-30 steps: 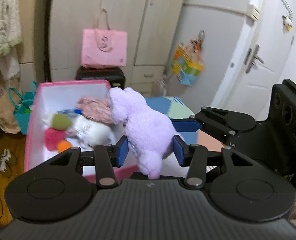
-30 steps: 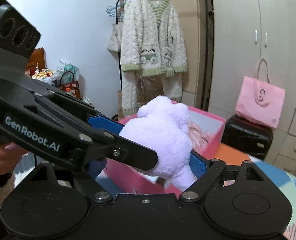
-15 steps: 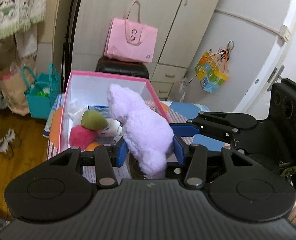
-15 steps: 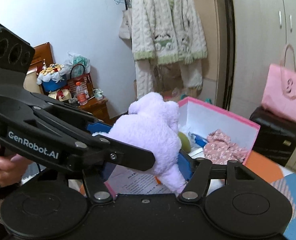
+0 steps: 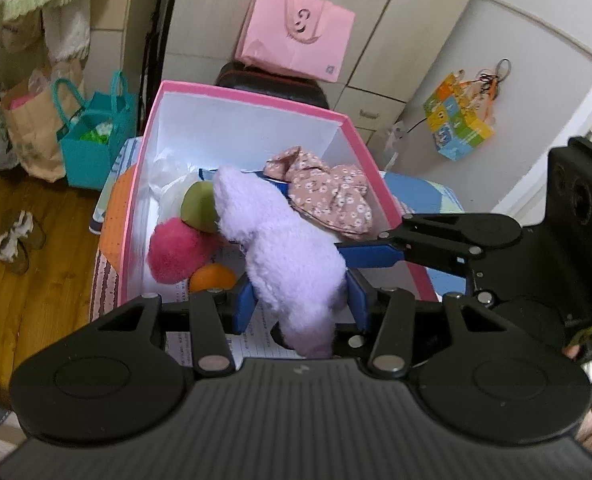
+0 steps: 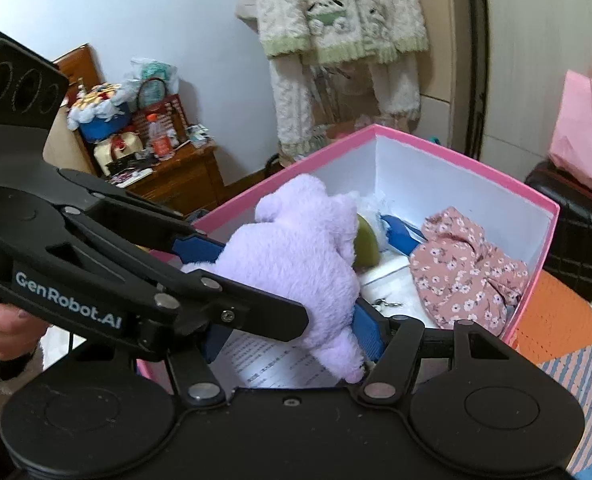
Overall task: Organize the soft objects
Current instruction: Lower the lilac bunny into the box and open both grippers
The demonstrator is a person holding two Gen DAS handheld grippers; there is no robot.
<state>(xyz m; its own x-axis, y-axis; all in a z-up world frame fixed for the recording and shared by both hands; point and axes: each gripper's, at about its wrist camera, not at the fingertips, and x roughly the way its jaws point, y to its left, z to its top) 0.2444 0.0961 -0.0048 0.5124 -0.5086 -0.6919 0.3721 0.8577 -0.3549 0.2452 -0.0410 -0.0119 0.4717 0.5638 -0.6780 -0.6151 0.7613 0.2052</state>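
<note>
A purple plush toy [image 5: 292, 256] hangs head-down over the near end of an open pink box [image 5: 252, 98]. My left gripper [image 5: 300, 304] is shut on its lower body, a blue pad on each side. My right gripper [image 6: 292, 336] grips the same plush toy [image 6: 296, 264] from the right, and its far pad presses into the fur. One of its blue fingers [image 5: 371, 254] shows in the left wrist view. Inside the box lie a pink floral cloth [image 5: 327, 196], a red pompom [image 5: 176, 250], a green ball [image 5: 200, 206], an orange ball [image 5: 212, 278] and a printed sheet [image 6: 272, 364].
The box stands on a patchwork mat [image 6: 555, 328]. Behind it a pink tote [image 5: 296, 50] sits on a black case [image 5: 272, 82]. A teal bag [image 5: 96, 140] and slippers [image 5: 12, 236] are on the wood floor at left. A cluttered wooden cabinet [image 6: 168, 176] stands beyond.
Both grippers carried the plush toy forward and down over the box, so more of the box's inside shows. The right gripper's jaws narrowed onto the plush.
</note>
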